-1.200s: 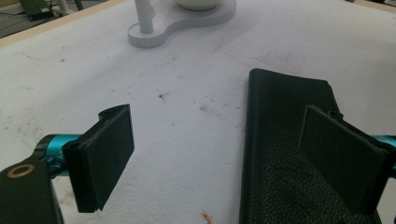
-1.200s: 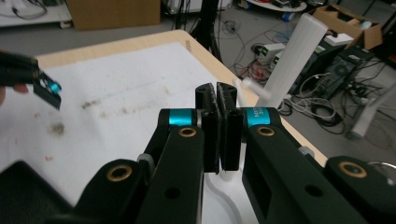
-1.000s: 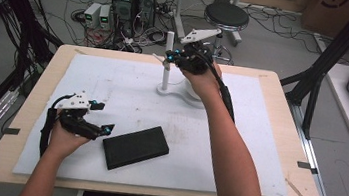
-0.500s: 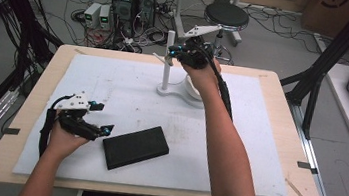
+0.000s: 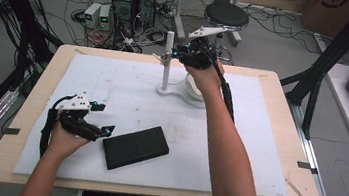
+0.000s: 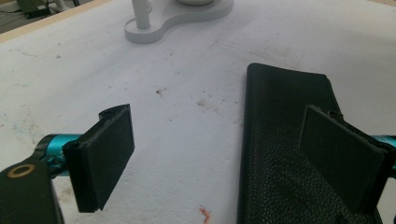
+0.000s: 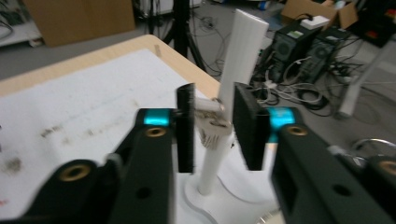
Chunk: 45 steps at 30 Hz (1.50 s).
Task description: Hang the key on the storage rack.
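Judging by the right gripper, whose 2 jaws are sitting partly open around a small key-like piece on the white post at upper centre, squaring them before closing looks wise, while the left gripper is resting wide open, empty, beside the black case at lower centre.

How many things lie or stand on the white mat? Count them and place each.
2. A black case lies flat at the near middle, beside the left gripper. A white stand is upright at the far middle, by the right gripper.
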Each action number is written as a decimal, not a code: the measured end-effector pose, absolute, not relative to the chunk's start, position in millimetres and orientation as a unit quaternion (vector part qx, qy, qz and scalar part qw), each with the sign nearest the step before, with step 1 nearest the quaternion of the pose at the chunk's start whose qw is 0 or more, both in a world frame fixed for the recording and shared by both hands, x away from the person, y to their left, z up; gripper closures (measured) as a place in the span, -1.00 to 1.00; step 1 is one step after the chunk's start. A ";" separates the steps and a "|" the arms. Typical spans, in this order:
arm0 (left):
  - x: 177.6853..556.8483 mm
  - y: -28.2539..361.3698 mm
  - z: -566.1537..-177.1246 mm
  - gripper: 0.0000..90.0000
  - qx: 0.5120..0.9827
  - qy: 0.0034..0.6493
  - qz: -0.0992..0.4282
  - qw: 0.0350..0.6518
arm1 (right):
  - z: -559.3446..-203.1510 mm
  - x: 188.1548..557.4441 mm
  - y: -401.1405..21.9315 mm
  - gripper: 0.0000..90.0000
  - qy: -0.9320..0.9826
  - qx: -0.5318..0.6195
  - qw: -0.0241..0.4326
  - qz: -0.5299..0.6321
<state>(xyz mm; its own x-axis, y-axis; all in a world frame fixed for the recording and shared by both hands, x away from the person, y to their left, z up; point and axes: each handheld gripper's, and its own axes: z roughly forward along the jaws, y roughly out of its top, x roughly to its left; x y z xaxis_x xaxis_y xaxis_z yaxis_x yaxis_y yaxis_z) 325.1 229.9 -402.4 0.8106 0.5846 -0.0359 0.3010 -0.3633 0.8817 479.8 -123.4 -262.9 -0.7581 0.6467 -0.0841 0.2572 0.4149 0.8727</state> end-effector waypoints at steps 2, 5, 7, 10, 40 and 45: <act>325.3 228.8 -402.3 -0.76 0.815 0.270 0.142 0.493 | -262.0 471.4 -131.7 0.37 0.815 0.277 0.216 0.460; 325.2 226.6 -401.7 -0.76 0.818 0.265 0.141 0.490 | -262.9 456.8 -147.8 0.16 0.818 0.273 0.226 0.453; 325.0 225.7 -401.5 -0.76 0.818 0.264 0.141 0.491 | -265.0 445.6 -159.5 0.01 0.821 0.277 0.225 0.445; 325.1 223.0 -401.4 -0.76 0.820 0.262 0.138 0.490 | -273.4 427.6 -178.6 -0.11 0.825 0.277 0.226 0.437; 328.8 215.8 -408.0 -0.77 0.812 0.262 0.110 0.510 | -407.0 312.4 -304.5 -0.55 0.781 0.352 0.202 0.475; 329.3 216.2 -408.0 -0.77 0.811 0.263 0.109 0.511 | -409.9 313.5 -304.6 -0.57 0.778 0.360 0.202 0.474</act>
